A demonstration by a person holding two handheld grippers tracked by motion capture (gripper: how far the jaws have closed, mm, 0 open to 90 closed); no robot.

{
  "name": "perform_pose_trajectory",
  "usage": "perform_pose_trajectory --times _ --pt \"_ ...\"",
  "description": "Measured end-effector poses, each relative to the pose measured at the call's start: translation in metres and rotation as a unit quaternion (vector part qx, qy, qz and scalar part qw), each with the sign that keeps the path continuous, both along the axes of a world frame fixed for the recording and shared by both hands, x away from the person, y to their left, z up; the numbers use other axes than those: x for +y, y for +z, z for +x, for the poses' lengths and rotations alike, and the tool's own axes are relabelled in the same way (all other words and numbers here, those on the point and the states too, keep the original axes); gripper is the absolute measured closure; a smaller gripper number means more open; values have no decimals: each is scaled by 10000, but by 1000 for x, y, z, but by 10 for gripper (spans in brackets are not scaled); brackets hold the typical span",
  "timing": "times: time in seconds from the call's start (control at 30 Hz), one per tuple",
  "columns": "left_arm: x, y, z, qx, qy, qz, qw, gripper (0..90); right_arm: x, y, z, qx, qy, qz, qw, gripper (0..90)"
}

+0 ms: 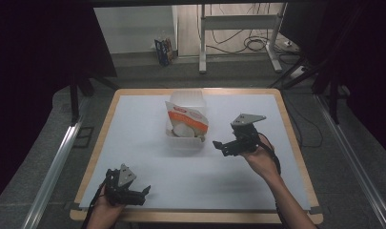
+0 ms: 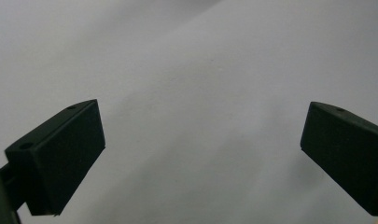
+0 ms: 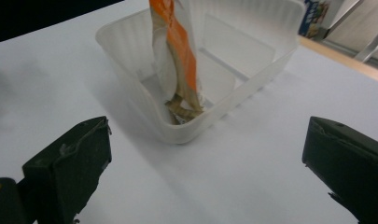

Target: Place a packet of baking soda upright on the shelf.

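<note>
both claws gape wide and empty, and if the right gripper (image 1: pixel 220 145) shoves in, the light plastic tub (image 1: pixel 173 138) mid-table could skid or tip the upright orange packet (image 1: pixel 188 117) while the left gripper (image 1: pixel 143 192) idles by the near edge.

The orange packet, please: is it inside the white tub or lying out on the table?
Inside. The orange packet stands on end in the white tub, its lower end on the tub's floor and its top rising above the rim.
</note>
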State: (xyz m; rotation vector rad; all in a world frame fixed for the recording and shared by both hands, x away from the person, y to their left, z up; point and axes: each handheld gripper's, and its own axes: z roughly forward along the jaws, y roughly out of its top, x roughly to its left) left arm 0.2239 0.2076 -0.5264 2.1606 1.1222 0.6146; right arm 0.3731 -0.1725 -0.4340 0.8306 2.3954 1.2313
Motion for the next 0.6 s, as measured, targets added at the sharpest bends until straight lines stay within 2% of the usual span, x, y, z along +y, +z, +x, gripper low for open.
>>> perform_pose_trajectory --times 0.17,0.27,0.6 --pt "0 0 0 2 4 -8 10000 0 -7 2 -3 -69 -37 71 9999 12" --pt "0 0 0 0 2 -11 10000 0 -12 3 -8 -142 -47 -6 9999 15" --pt "0 0 0 -8 -12 -13 10000 0 -19 -1 -18 -160 -74 -160 9997 16"
